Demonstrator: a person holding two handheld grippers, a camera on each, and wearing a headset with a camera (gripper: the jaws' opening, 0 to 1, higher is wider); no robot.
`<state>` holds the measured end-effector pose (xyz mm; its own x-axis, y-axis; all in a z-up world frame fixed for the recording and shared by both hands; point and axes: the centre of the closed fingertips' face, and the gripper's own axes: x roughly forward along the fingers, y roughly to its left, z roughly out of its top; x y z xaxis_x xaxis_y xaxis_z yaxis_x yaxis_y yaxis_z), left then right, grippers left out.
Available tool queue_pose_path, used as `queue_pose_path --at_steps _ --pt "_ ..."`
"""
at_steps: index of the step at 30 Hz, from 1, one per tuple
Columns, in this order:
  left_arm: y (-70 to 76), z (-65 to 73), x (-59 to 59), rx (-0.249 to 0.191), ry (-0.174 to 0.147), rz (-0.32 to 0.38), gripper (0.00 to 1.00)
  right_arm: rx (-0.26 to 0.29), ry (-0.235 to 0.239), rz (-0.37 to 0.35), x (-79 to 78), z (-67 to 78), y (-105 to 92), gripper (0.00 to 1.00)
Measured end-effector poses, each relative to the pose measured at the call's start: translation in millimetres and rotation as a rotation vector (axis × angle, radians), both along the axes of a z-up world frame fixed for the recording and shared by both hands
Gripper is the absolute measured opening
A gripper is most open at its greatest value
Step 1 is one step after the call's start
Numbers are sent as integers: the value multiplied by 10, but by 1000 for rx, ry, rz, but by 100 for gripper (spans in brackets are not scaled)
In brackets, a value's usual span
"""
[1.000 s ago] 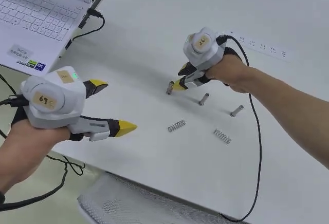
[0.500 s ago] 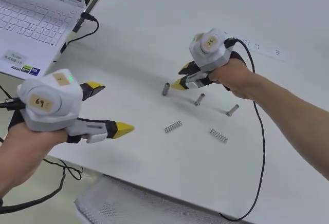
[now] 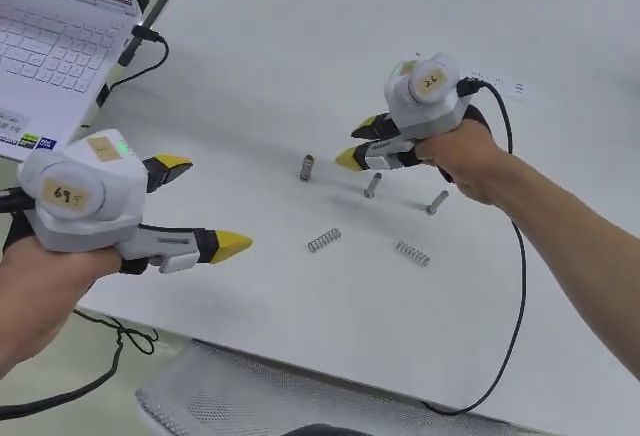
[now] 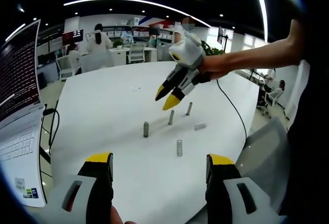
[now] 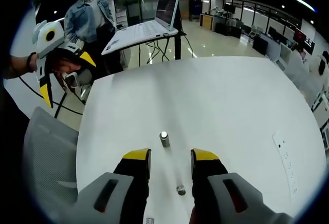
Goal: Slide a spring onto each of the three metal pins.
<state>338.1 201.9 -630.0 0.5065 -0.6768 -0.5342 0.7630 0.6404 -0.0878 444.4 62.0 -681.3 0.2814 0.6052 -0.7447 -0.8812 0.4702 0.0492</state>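
The left claw (image 3: 200, 206) is hanging low over the near edge of the white surface (image 3: 300, 36). Its two yellow-tipped jaws are standing wide apart, and it is holding nothing. The right claw (image 3: 357, 141) is hovering over the surface, right by the pins, with its tips pointing toward the person's left side. Its jaws are standing a little apart, not as wide as the left claw's, and nothing is sitting between them.

Three small metal pins are standing in a row on the surface. The first pin (image 3: 307, 167) is standing near the right claw's lower tip but is not touching it. It is looking thicker and darker than the other two, but I cannot tell if a spring is sitting on it. The second pin (image 3: 372, 185) is standing just below the right claw. The third pin (image 3: 436, 202) is standing by the hand that is holding that claw.

Two springs are lying flat on the surface, closer to the person than the pins and not touching them. The near spring (image 3: 323, 240) is lying in front of the first two pins. The other spring (image 3: 411, 253) is lying in front of the last two.

A white laptop (image 3: 50, 46) is sitting open at the far left, with a black cable (image 3: 140, 56) going into its side.
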Motion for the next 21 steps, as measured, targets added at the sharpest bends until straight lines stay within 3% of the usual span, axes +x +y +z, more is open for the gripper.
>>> queue_pose_path --at_steps 6,21 --pt "-70 18 12 2 -3 -14 70 42 -14 -66 -22 101 -181 30" --pt "-219 50 25 2 -5 -41 70 79 -34 -188 -192 225 -690 34"
